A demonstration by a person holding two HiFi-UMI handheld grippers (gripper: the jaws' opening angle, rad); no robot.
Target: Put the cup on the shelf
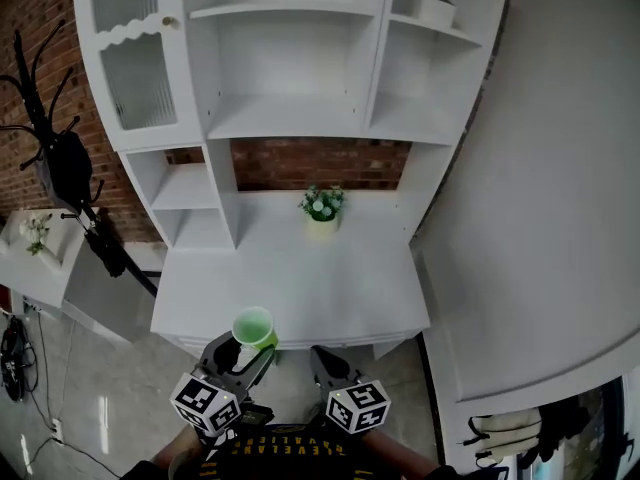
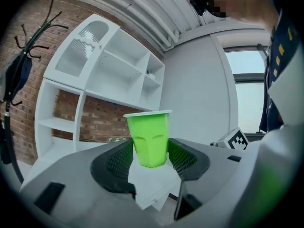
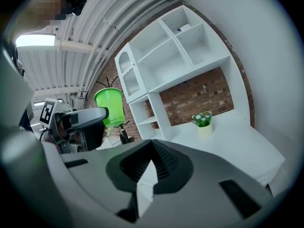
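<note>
A bright green cup (image 1: 254, 328) stands upright between the jaws of my left gripper (image 1: 243, 352), which is shut on its lower half, just off the desk's front edge. In the left gripper view the green cup (image 2: 149, 137) fills the middle, held by my left gripper (image 2: 151, 159). My right gripper (image 1: 326, 362) is beside it, shut and empty. From the right gripper view, the green cup (image 3: 109, 107) shows at the left, and my right gripper (image 3: 153, 161) has its jaws together. The white shelf unit (image 1: 290, 114) rises behind the desk.
A small potted plant (image 1: 322, 208) sits at the back of the white desk (image 1: 350, 288). A white container (image 1: 434, 8) rests on an upper right shelf. A black coat rack (image 1: 60, 158) stands at the left, a grey wall (image 1: 540, 168) at the right.
</note>
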